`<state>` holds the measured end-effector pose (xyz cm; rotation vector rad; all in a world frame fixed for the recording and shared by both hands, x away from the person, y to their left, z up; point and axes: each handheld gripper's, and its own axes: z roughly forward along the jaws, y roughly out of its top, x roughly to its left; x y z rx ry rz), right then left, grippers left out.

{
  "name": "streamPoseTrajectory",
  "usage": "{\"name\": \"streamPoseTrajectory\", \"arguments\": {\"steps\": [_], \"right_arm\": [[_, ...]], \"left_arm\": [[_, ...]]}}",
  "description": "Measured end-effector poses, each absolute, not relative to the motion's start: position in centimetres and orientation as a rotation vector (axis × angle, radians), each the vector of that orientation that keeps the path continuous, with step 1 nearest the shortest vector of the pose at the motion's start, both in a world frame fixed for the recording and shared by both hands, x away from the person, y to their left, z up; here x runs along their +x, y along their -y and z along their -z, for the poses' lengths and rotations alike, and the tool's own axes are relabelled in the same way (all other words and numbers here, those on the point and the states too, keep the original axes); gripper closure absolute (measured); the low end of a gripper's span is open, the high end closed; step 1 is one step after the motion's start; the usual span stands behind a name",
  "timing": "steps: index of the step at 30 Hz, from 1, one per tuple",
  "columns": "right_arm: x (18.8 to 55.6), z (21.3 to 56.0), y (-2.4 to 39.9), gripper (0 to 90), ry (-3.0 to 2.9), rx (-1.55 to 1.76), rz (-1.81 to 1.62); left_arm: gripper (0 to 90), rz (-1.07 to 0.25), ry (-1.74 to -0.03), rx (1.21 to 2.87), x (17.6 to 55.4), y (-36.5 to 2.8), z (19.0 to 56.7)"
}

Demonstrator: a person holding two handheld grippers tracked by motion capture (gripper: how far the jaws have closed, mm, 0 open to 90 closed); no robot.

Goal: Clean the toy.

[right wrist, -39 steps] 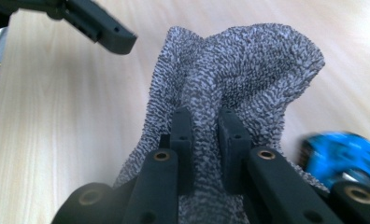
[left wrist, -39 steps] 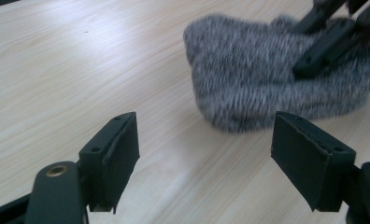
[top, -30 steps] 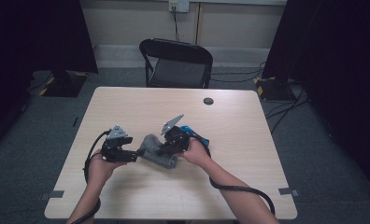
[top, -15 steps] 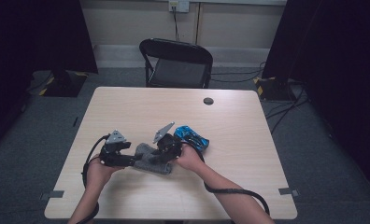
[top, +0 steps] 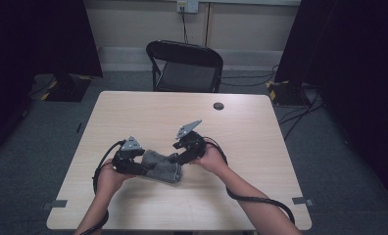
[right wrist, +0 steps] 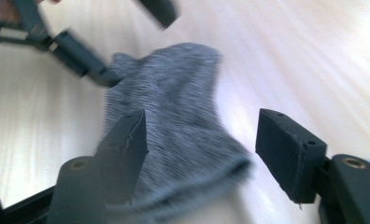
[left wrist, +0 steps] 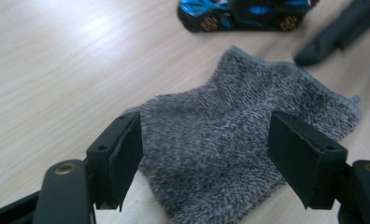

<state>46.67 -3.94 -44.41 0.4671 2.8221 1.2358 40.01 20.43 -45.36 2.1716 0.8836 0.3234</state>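
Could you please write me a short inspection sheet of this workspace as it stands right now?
Surface: light wooden table, bare apart from the items below.
Job's things: grey sock lying flat between the two grippers; blue toy car just beyond it.
Clutter: small dark round object near the far edge.
Grippers: left gripper open, jaws either side of one sock end, not pressing; right gripper open over the other end, its jaws having just been opening with the sock lying between them.
Cables: one cable loops off the left gripper; another trails along the right forearm.
Surroundings: black folding chair behind the table, grey carpet, dark curtains.
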Motion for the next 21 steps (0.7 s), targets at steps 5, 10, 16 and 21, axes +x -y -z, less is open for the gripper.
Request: {"name": "streamPoseTrajectory", "arguments": {"steps": [5, 10, 16, 21], "right_arm": [[47.9, 44.1, 6.8, 17.3, -2.716, 0.653, -1.207], [48.7, 44.3, 8.5, 13.8, -2.647, 0.750, -1.140], [49.7, 45.1, 10.2, 13.8, -2.595, 0.856, -1.065], [50.4, 46.5, 10.9, 13.9, -2.590, 0.905, -1.023]], "left_arm": [[28.7, -0.295, -0.843, 2.212, 40.3, -19.4, 45.6], [29.7, -0.271, -0.796, 2.248, 40.6, -18.6, 45.8], [29.7, -0.262, -0.727, 2.291, 40.9, -17.9, 46.3], [30.9, -0.257, -0.713, 2.310, 41.1, -17.4, 46.8]]}}
